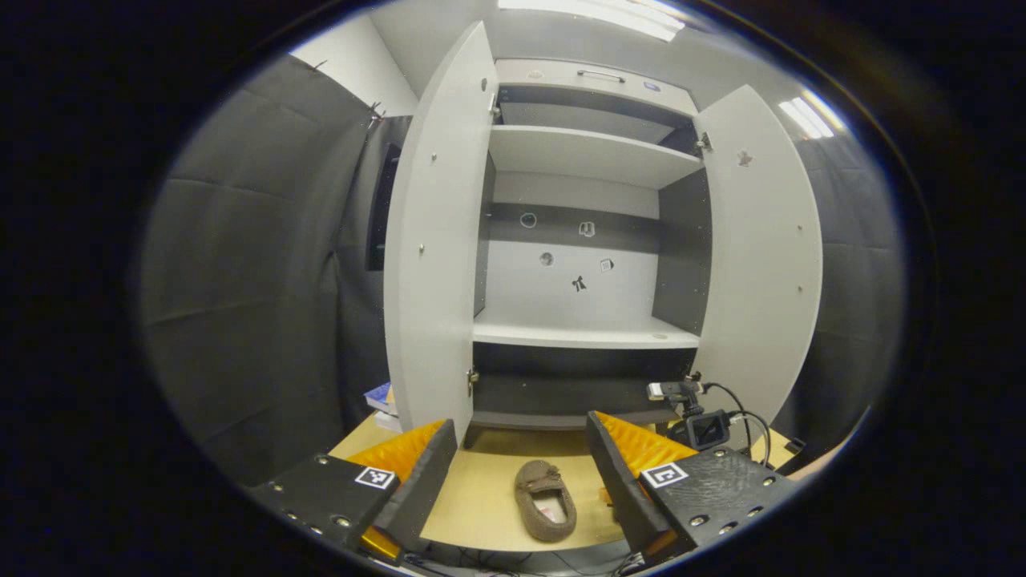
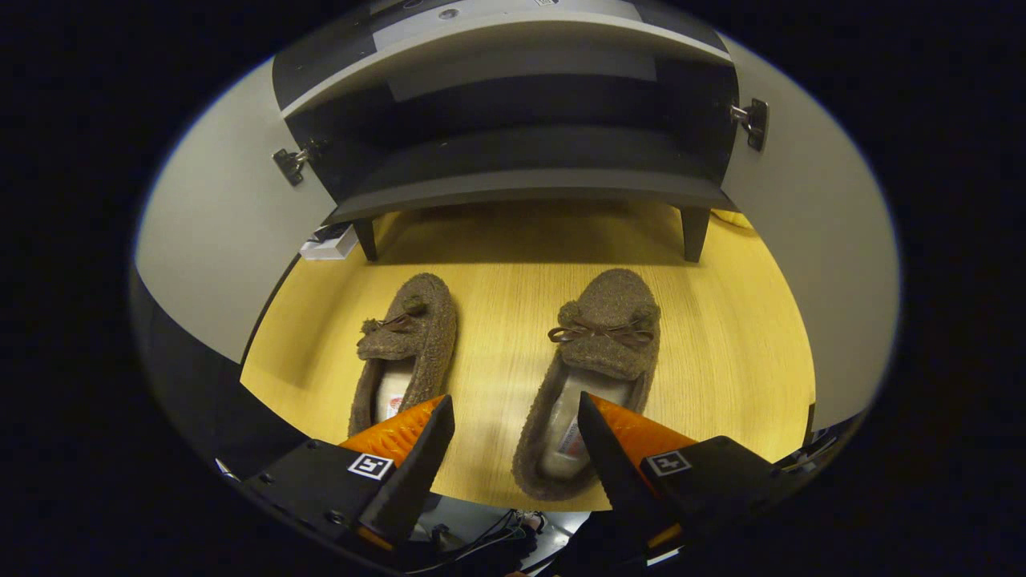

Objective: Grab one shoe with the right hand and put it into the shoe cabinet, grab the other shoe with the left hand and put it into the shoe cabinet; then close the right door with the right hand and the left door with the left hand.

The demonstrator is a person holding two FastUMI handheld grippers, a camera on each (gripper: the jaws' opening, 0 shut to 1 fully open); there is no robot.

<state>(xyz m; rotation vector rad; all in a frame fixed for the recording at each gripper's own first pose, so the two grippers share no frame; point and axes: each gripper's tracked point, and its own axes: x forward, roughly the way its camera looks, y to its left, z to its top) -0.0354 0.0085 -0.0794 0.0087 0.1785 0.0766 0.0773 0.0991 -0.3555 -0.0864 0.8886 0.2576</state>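
Two brown fuzzy shoes lie side by side on the wooden table, toes toward the cabinet: one shoe (image 2: 413,328) on the left and the other shoe (image 2: 605,320) on the right. My right gripper (image 2: 515,405) hovers open just above their heel ends; its right finger overlaps the right-hand shoe's opening. My left gripper (image 1: 521,465) is open and holds nothing, farther back from the table, with a single brown shoe (image 1: 545,501) seen between its fingers. The shoe cabinet (image 1: 585,332) stands ahead with its left door (image 1: 437,240) and right door (image 1: 757,256) wide open.
The cabinet's bottom shelf (image 2: 521,188) sits on short legs (image 2: 693,232) above the wooden table (image 2: 737,336). A small camera with cables (image 1: 697,421) stands at the table's right. Books (image 1: 381,401) lie by the left door. Black cloth walls flank the cabinet.
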